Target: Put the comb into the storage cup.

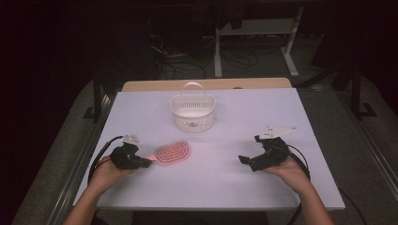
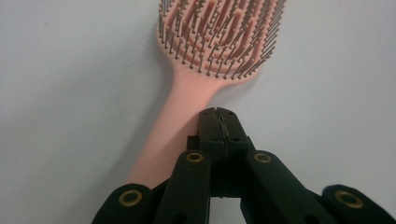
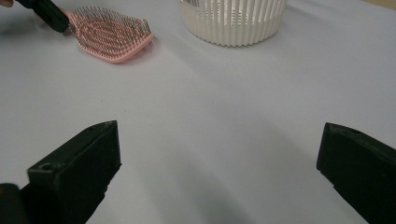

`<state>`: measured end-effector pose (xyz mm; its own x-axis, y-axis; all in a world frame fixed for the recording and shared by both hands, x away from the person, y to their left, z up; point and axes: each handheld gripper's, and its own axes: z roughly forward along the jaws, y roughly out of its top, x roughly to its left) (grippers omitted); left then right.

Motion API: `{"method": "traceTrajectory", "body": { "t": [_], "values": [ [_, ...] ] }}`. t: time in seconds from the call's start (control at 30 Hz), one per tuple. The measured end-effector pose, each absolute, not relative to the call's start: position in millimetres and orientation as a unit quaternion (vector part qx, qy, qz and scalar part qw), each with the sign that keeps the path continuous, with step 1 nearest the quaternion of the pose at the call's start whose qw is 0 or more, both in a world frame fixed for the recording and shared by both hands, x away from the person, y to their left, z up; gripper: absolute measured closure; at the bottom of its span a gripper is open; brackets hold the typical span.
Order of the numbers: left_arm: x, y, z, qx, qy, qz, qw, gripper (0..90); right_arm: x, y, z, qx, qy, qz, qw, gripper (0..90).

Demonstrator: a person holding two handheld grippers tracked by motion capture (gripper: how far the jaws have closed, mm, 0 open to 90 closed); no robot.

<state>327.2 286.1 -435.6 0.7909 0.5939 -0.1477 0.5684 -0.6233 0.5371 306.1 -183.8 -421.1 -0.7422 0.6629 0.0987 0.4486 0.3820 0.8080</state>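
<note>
Table (image 1: 220, 187): white top, lit from above, dark room behind it.

Basket (image 1: 193, 112): white slotted plastic with a loop handle, standing upright toward the far middle of the table, open side up. Well apart from both hands.

Right gripper (image 1: 251, 159): held low at the near right, jaws spread wide with nothing between them. Idle over bare tabletop, pointing toward the middle.

Left gripper (image 1: 141, 162): held at the near left, jaws pressed together at the handle of the hairbrush. In the left gripper view the tips (image 2: 219, 126) meet at the handle's edge, and I cannot tell whether any of the handle is actually caught between them.

Hairbrush (image 1: 172, 152): pink, paddle-shaped, lying flat with bristles up, handle toward the left gripper, head toward the table's middle, in front of the basket.

Risk: the hold looks to sit at the rim of a smooth, tapering handle. If lifted so, the heavier head would likely swing down and the brush could twist free or slip out before reaching the basket.
</note>
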Motion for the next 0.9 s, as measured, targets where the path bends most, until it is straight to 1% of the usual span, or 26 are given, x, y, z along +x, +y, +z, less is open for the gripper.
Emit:
{"method": "traceTrajectory", "body": {
  "t": [0.13,0.27,0.43,0.6,0.77,0.9],
  "values": [
    [327.3,287.5,-434.5,0.899,0.322,0.020,0.296,90.0,306.2,-183.6,-421.2,0.336,0.823,0.441,0.121,0.0],
    [326.0,288.9,-428.2,0.890,0.319,0.012,0.326,89.3,306.1,-183.4,-421.2,0.335,0.824,0.441,0.121,0.0],
    [325.4,287.1,-417.6,0.877,0.301,0.011,0.373,79.6,306.1,-183.4,-421.0,0.335,0.823,0.443,0.120,0.0],
    [324.0,281.9,-407.6,0.864,0.282,0.015,0.416,67.0,305.9,-182.8,-420.9,0.334,0.823,0.444,0.119,0.0],
    [323.3,277.9,-399.5,0.850,0.264,0.023,0.456,56.6,305.7,-182.0,-420.7,0.333,0.824,0.445,0.116,0.0],
    [323.9,275.7,-397.3,0.844,0.253,0.021,0.472,45.6,305.7,-181.7,-420.4,0.331,0.824,0.446,0.113,0.0]
  ]
}}
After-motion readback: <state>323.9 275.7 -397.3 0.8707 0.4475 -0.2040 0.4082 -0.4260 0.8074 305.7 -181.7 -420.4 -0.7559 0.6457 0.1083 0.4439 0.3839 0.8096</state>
